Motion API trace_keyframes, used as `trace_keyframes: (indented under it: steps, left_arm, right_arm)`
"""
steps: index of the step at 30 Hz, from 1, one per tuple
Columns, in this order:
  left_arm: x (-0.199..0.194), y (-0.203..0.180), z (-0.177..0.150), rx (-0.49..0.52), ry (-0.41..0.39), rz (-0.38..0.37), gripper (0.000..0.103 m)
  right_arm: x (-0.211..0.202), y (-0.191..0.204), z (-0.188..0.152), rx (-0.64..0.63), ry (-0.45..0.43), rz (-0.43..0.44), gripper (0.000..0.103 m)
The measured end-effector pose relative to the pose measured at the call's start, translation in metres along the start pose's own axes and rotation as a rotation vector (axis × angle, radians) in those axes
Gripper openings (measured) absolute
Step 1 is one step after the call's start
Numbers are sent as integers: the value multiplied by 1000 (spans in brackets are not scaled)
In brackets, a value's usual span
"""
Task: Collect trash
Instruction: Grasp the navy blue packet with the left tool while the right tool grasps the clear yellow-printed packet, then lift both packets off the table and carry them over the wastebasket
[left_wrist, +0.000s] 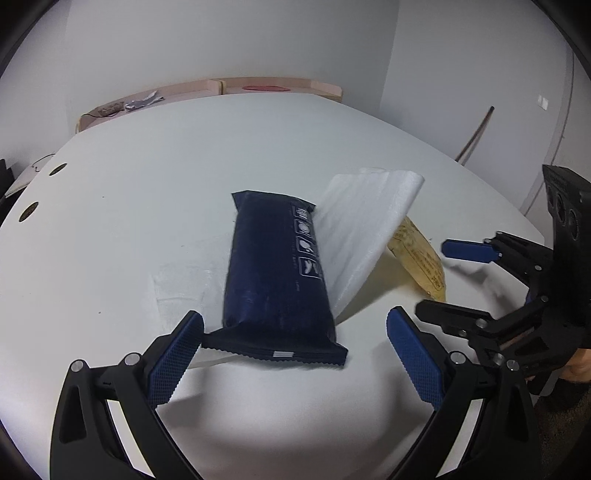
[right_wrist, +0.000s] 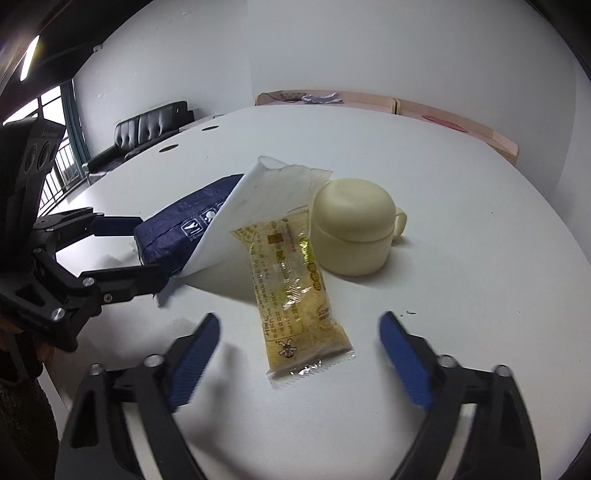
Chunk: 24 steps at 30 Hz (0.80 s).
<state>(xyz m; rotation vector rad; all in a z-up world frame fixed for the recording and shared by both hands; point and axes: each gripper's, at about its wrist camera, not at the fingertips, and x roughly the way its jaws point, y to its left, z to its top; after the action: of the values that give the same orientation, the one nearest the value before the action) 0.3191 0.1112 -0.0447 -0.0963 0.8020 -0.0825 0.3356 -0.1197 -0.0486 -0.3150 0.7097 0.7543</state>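
A dark blue packet (left_wrist: 275, 269) lies on the white table (left_wrist: 129, 177), partly on a flat clear wrapper (left_wrist: 184, 273) and leaning on a white foam sheet (left_wrist: 365, 225). My left gripper (left_wrist: 295, 328) is open, its blue pads either side of the packet's near sealed end without pressing it. In the right wrist view a yellow see-through snack wrapper (right_wrist: 291, 284) lies beside the foam sheet (right_wrist: 258, 195). My right gripper (right_wrist: 299, 321) is open around the wrapper's near end, pads apart from it. The left gripper (right_wrist: 149, 251) shows there at the blue packet (right_wrist: 177, 229).
A cream cup (right_wrist: 351, 229) stands upside down just behind the yellow wrapper. Pink boards (left_wrist: 273, 86) run along the table's far edge. Cable holes (left_wrist: 29, 210) mark the table's left side. A black sofa (right_wrist: 147, 125) stands beyond, and a stick (left_wrist: 476, 129) leans on the wall.
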Motion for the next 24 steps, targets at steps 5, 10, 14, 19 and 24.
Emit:
trace_keyframes:
  steps: [5,10,14,19,24]
  left_arm:
    - [11,0,0,-7,58,7,96]
    - [9,7,-2,-35,45,38,71]
    - [-5,-3,-5,27,-13,54,57]
    - [-24,-6,-8,34,-104,124,51]
    - [-36,-7,-22,-13,-154,118,46]
  right_arm:
    - [5,10,-2,-36,11,-44,45]
    - [-4,5,-7,8,-57,-75,38]
    - [-28,2,-21,71,-144,-45,37]
    - [-57,5,-43,97,-211,-33,37]
    - [-79,9,-69,110,-248,-15,37]
